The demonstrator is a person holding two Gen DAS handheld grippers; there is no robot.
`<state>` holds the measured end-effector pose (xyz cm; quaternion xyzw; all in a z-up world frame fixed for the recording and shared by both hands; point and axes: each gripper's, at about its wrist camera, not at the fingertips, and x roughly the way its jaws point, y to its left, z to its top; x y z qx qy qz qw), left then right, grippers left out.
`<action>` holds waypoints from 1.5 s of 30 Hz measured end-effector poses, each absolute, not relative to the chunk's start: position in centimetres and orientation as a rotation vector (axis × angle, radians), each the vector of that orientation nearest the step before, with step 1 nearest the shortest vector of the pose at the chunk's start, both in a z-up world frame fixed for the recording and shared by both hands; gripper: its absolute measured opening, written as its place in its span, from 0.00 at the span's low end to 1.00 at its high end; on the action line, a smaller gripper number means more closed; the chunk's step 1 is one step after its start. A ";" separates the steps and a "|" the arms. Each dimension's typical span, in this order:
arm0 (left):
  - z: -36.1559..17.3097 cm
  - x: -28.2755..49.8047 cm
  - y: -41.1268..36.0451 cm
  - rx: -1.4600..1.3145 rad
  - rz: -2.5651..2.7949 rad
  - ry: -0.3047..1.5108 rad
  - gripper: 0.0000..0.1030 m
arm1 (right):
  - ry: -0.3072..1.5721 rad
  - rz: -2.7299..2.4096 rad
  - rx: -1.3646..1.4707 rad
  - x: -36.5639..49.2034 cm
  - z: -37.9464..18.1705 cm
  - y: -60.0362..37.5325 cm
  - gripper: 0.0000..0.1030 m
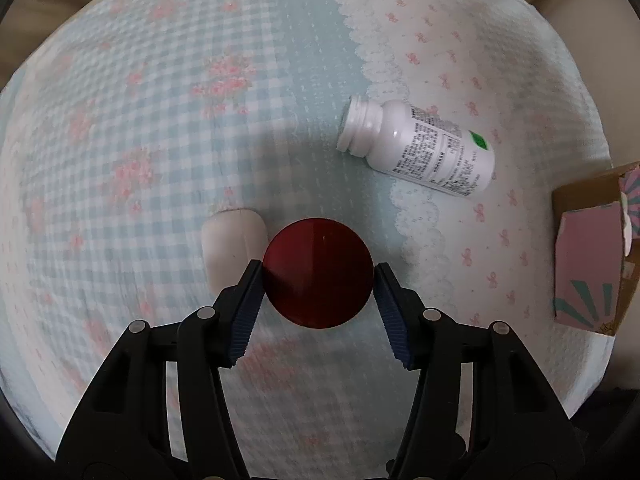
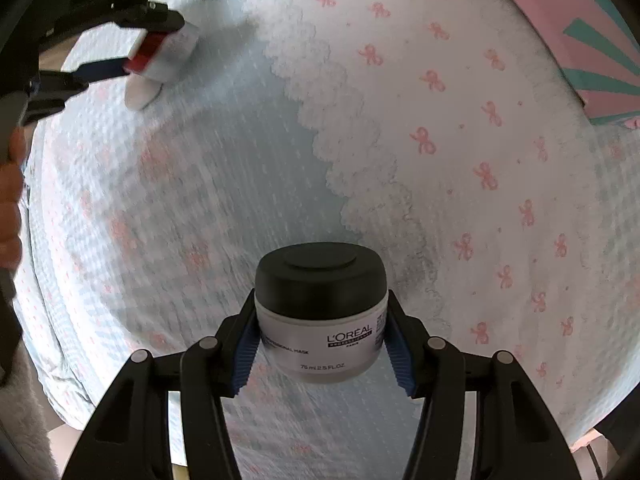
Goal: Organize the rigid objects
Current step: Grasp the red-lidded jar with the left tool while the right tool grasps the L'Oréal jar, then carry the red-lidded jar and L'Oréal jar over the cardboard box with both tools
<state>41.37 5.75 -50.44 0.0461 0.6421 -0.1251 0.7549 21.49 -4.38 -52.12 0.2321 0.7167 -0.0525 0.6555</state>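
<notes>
Our left gripper (image 1: 318, 276) clamps a red-capped tube (image 1: 318, 272), the right gripper (image 2: 322, 320) a jar (image 2: 321, 312); the bottle (image 1: 416, 146) near the box (image 1: 588, 264) remains.

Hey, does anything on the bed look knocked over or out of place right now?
Yes. The white pill bottle lies tipped on its side on the bedspread, away from the pink box. Each tool grips an item.
</notes>
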 end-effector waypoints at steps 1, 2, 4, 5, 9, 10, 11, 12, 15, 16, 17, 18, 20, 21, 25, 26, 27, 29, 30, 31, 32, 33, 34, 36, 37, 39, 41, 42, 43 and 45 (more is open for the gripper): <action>-50.2 41.2 5.8 0.098 -0.276 1.396 0.50 | 1.617 -0.120 0.526 21.4 -51.8 -4.5 0.51; -49.9 40.9 5.8 0.095 -0.280 1.390 0.50 | 1.609 -0.120 0.524 21.4 -51.5 -4.7 0.51; -49.3 40.3 5.9 0.095 -0.287 1.381 0.50 | 1.594 -0.122 0.517 21.2 -50.8 -5.0 0.51; -48.9 39.9 6.0 0.096 -0.291 1.376 0.50 | 1.584 -0.123 0.515 21.0 -50.4 -5.2 0.51; -46.8 38.4 6.0 0.090 -0.308 1.349 0.50 | 1.553 -0.128 0.512 20.5 -48.7 -6.3 0.51; -46.0 37.9 6.0 0.090 -0.316 1.338 0.50 | 1.546 -0.128 0.511 20.0 -48.1 -6.7 0.51; -45.5 37.6 5.9 0.092 -0.323 1.329 0.50 | 1.537 -0.129 0.509 19.7 -47.5 -7.1 0.51; -44.9 37.4 5.6 0.094 -0.328 1.319 0.50 | 1.527 -0.130 0.506 19.7 -46.8 -7.3 0.51; -42.3 36.1 5.5 0.098 -0.354 1.282 0.50 | 1.490 -0.132 0.493 19.1 -44.5 -7.8 0.51; -40.9 35.5 5.4 0.100 -0.368 1.265 0.50 | 1.477 -0.132 0.486 19.1 -43.7 -7.9 0.51; -40.0 35.3 5.3 0.102 -0.378 1.255 0.50 | 1.459 -0.132 0.477 18.9 -42.4 -8.2 0.51; -39.0 34.8 5.2 0.104 -0.388 1.243 0.50 | 1.447 -0.131 0.474 18.9 -41.4 -8.6 0.51; -36.7 34.1 4.8 0.102 -0.415 1.218 0.50 | 1.415 -0.129 0.473 18.7 -39.0 -9.3 0.51; -35.7 33.8 4.5 0.099 -0.429 1.210 0.50 | 1.403 -0.129 0.473 18.7 -38.1 -9.5 0.51; -31.4 32.4 2.8 0.101 -0.496 1.165 0.50 | 1.349 -0.135 0.457 18.7 -33.5 -11.0 0.51; -30.4 31.9 2.1 0.108 -0.513 1.152 0.50 | 1.334 -0.140 0.450 18.8 -32.2 -11.6 0.51; -29.6 31.6 1.6 0.114 -0.528 1.141 0.50 | 1.318 -0.147 0.442 19.0 -31.0 -12.3 0.51; -27.9 30.8 0.1 0.125 -0.556 1.118 0.50 | 1.288 -0.158 0.428 19.1 -28.8 -14.6 0.51; -27.2 30.5 -0.6 0.128 -0.566 1.110 0.50 | 1.275 -0.165 0.422 19.2 -27.7 -15.8 0.51; -26.6 30.2 -1.3 0.125 -0.574 1.104 0.50 | 1.264 -0.168 0.422 19.4 -27.2 -16.6 0.51; -26.0 29.9 -2.2 0.120 -0.585 1.099 0.50 | 1.255 -0.172 0.420 19.4 -26.3 -17.8 0.51; -25.6 29.4 -2.9 0.118 -0.591 1.096 0.50 | 1.249 -0.179 0.414 19.5 -25.7 -19.1 0.51; -25.1 29.1 -3.8 0.116 -0.596 1.092 0.50 | 1.244 -0.186 0.407 19.5 -25.0 -20.5 0.51; -24.5 28.4 -5.7 0.120 -0.599 1.085 0.50 | 1.241 -0.189 0.399 19.8 -24.1 -22.8 0.51; -24.3 28.1 -6.7 0.121 -0.599 1.083 0.50 | 1.240 -0.191 0.398 20.0 -23.9 -23.8 0.51; -24.2 27.6 -8.7 0.122 -0.595 1.080 0.50 | 1.242 -0.189 0.380 20.4 -23.6 -26.4 0.51; -24.3 27.1 -10.9 0.115 -0.583 1.084 0.50 | 1.246 -0.186 0.353 20.8 -23.4 -28.6 0.51; -24.5 27.0 -11.8 0.107 -0.579 1.088 0.50 | 1.251 -0.180 0.342 21.1 -23.5 -29.8 0.51; -24.8 26.9 -12.9 0.096 -0.574 1.095 0.50 | 1.255 -0.171 0.334 21.3 -23.8 -30.9 0.51; -25.6 26.8 -15.0 0.078 -0.566 1.111 0.50 | 1.269 -0.155 0.311 21.8 -24.4 -33.2 0.51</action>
